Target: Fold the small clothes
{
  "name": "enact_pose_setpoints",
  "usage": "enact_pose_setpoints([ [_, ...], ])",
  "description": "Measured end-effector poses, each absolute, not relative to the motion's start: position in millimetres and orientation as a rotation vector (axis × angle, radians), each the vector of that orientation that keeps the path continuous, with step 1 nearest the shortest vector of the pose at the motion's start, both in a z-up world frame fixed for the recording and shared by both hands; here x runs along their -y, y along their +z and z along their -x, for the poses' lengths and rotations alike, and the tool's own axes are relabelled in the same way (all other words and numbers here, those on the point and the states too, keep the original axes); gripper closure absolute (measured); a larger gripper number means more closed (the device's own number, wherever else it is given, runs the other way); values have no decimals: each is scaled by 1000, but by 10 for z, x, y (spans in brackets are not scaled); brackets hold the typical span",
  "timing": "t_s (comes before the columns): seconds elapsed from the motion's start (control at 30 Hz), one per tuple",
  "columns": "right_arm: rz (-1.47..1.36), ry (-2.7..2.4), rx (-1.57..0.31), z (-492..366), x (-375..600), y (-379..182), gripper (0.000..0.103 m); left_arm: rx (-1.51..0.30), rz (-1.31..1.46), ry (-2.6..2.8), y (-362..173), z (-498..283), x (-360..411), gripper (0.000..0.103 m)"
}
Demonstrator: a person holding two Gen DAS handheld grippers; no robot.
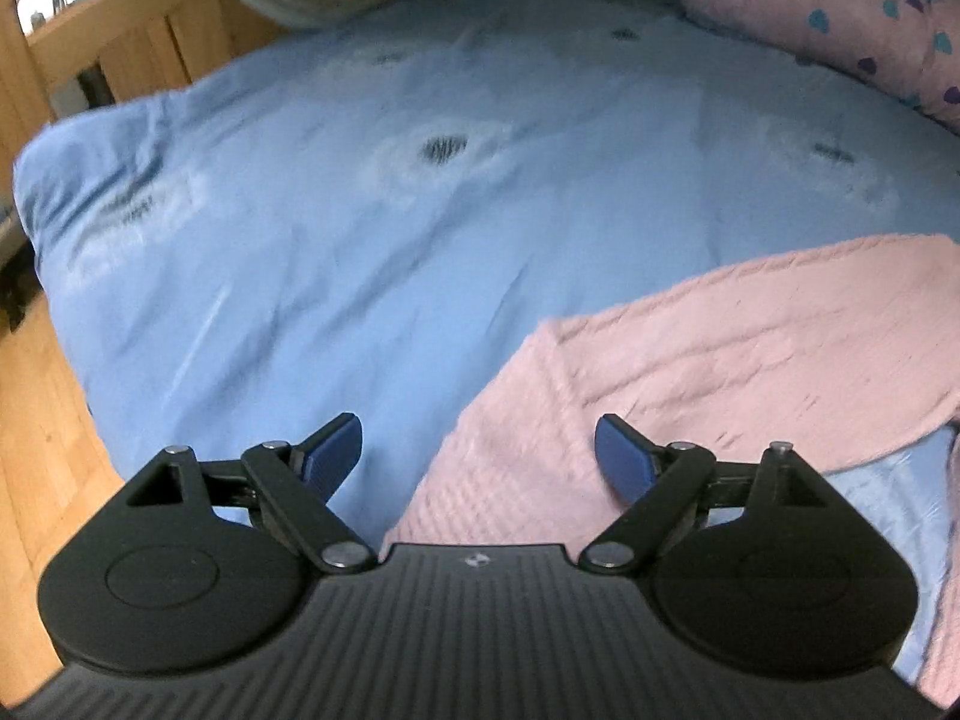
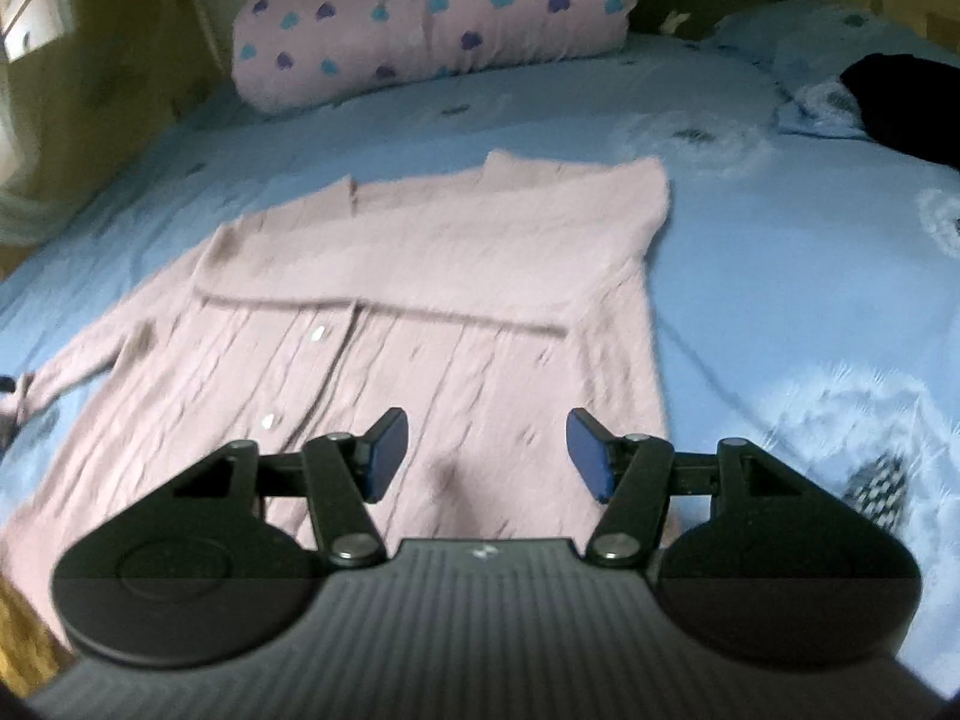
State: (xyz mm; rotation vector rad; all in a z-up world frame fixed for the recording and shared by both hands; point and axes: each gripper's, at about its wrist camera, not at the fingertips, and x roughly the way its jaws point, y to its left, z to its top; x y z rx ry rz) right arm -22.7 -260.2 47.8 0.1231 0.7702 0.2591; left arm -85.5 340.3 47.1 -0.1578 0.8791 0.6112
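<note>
A small pink knitted cardigan (image 2: pixel 420 300) with white buttons lies spread on the blue bed cover (image 2: pixel 780 276), one sleeve folded across its chest. In the left wrist view its other sleeve (image 1: pixel 750 348) reaches out over the cover to the right. My left gripper (image 1: pixel 478 456) hovers open above the sleeve's near edge, with nothing between its blue pads. My right gripper (image 2: pixel 487 453) hangs open over the cardigan's lower front, its pads apart and clear of the cloth.
A pink pillow with heart prints (image 2: pixel 420 18) lies at the head of the bed. A dark garment (image 2: pixel 906 102) sits at the right edge. Wooden furniture (image 1: pixel 120 48) and wooden floor (image 1: pixel 36 468) border the bed's left side.
</note>
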Motion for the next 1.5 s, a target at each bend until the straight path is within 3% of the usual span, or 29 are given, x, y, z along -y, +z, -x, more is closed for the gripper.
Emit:
enact_pose_setpoints([
  [0.27,-99,255,-796,306,2483,270,43,-831,175,562,244,893,-3432,19],
  [0.33,-95,250,-781,323,2473,237,43,-813,172,523,254,902,-3414,35],
  [0.4,-99,247,-772,341,2469,213,40,-801,183,492,297,911,-3385,66],
  [0.47,-104,252,-765,355,2467,197,38,-799,192,492,348,911,-3377,85],
  [0.5,-102,256,-763,357,2468,192,38,-795,193,495,377,907,-3383,87],
  [1.0,-236,307,-783,304,2647,293,37,-616,432,350,1191,1026,-3276,88],
  [1.5,-261,314,-689,161,2914,472,37,-491,468,0,2086,418,-1848,88],
])
